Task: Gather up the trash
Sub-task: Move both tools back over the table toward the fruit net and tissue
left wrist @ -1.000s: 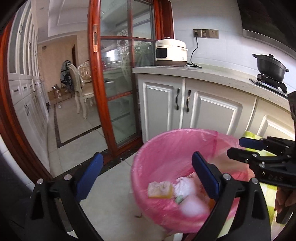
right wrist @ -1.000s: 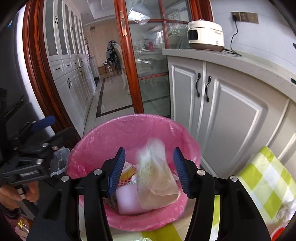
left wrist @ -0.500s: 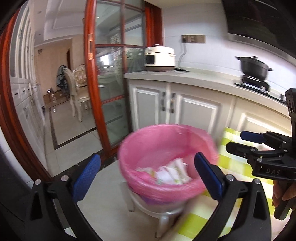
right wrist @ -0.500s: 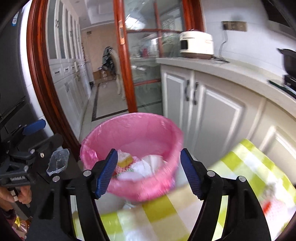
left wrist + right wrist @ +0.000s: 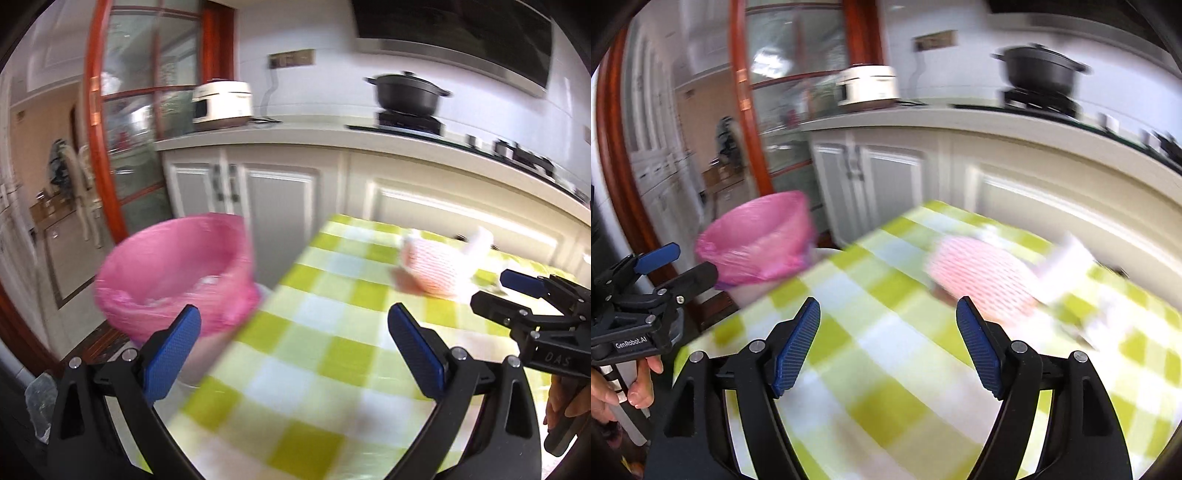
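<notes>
I have both tools over the table [image 5: 295, 369], with its green-and-white checked cloth, and both views are smeared by motion blur. My left gripper [image 5: 293, 347] is released, its blue pads spread wide with nothing between them, hanging above the near left part of the cloth. My right gripper [image 5: 888, 349] is likewise released and empty, its jaws well apart over the middle of the table. The bin [image 5: 173, 273], lined with a pink bag, stands off the table's left edge, and I can make out pale scraps lying in it through the left camera, though they are too blurred to name. On the cloth ahead and to the right lies a piece of pink foam netting [image 5: 982, 280], with a white crumpled scrap [image 5: 1063, 262] touching its far right side; from the right camera the netting sits just beyond my right-hand pad. Behind the table runs a white counter [image 5: 369, 144] with a rice cooker [image 5: 221, 105] near the glass door [image 5: 147, 110] and a black pot [image 5: 406, 92] on the stove.
</notes>
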Demonstrator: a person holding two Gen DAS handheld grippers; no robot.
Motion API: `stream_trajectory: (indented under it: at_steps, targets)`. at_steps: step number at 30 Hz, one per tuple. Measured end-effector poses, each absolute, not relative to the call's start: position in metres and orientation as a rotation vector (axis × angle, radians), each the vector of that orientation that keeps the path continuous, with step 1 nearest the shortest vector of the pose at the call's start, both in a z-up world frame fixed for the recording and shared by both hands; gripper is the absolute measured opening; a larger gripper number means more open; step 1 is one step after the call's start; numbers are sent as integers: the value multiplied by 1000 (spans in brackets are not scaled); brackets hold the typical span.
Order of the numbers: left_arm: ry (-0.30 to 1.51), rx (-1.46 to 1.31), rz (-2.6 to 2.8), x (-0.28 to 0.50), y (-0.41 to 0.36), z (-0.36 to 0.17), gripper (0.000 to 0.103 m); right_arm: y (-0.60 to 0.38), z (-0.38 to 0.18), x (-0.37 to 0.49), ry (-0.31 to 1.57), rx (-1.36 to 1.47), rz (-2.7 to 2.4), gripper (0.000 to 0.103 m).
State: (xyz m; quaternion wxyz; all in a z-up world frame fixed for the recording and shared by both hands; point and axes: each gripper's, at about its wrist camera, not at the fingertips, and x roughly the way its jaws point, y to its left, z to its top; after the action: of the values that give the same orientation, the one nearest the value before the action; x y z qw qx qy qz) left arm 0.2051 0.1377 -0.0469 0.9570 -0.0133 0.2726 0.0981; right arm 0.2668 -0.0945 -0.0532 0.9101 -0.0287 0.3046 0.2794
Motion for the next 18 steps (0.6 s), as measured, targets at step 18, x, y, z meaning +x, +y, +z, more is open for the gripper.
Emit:
stream_trajectory:
  at_steps: [18]
  targets:
    - [655, -40, 28, 281, 36, -85, 98, -236, -95, 308, 699, 42, 278, 72]
